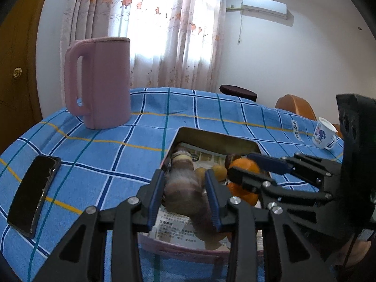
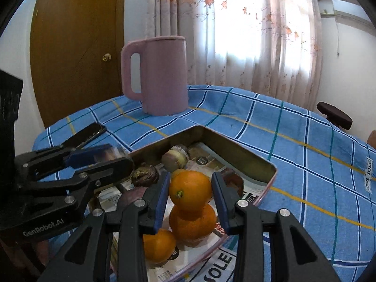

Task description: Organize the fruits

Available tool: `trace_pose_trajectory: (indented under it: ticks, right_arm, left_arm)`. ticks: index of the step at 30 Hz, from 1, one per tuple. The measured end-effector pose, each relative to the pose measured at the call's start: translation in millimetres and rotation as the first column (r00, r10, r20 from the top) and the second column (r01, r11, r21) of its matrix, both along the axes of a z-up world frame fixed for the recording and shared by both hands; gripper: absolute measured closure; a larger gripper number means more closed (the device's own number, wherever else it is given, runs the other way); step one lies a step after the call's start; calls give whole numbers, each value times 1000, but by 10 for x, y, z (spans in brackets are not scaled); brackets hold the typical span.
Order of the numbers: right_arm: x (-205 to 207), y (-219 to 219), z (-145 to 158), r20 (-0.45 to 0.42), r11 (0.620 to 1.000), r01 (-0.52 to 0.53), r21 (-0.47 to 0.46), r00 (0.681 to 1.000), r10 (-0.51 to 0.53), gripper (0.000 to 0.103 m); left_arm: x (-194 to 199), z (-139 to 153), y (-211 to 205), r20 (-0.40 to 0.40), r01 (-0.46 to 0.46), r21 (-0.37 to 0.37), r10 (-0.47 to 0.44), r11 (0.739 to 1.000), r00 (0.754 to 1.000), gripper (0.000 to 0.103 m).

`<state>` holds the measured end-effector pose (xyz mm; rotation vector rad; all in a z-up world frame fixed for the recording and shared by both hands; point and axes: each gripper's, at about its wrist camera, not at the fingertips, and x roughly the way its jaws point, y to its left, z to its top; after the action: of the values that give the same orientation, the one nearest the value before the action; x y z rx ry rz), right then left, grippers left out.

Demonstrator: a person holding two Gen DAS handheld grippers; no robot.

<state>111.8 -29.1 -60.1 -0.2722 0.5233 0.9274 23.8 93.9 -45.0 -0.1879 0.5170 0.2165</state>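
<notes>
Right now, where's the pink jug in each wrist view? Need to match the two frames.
Left wrist: pink jug stands upper left on the blue checked cloth, handle to the left, beyond the tin's far-left corner.
Right wrist: the pink jug stands upper centre, before the curtain.
Shared landmark: the black phone lying left of the tin in both.

Dull metal tin (image 2: pixel 249 158) lined with printed paper, on checked cloth (image 2: pixel 305 164)
</notes>
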Motion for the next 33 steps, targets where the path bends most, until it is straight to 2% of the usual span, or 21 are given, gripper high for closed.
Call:
trace_pose_trajectory:
  ticks: [4,6,8,14,18,26,30,33]
  right_arm:
    - [-26,-10,15,16,1000,9,-2,1000,-9,56]
    - [-5,-40,19,4,1000,14,8,1000,-14,53]
    - [13,-70,31,-3,1000,26,17,1000,-26,49]
    - [-26,-144,87,2,998,43,36,999,-43,47]
    - [-53,-234,129,3,996,73,52,997,-73,39]
    - [-115,-368,211,10,993,90,83,996,-91,39]
    - [-175,-454,239,26,991,108,85,994,-110,39]
    - [-209,-531,247,32,988,126,90,991,-129,39]
  left_arm:
    - [-26,24,17,3,-10,9,10,1000,1000,55]
    - [-53,35,29,12,-22,11,22,1000,1000,42]
    - [-69,50,31,20,-26,13,26,1000,999,37]
    - [-113,101,-3,38,-24,26,23,999,999,32]
    - [-155,137,-11,53,-32,30,30,999,998,25]
    - [-190,169,-38,64,-25,31,22,999,998,24]
    - [-234,195,-66,78,-27,32,24,999,997,14]
    - [-253,217,-97,88,-19,34,16,999,996,13]
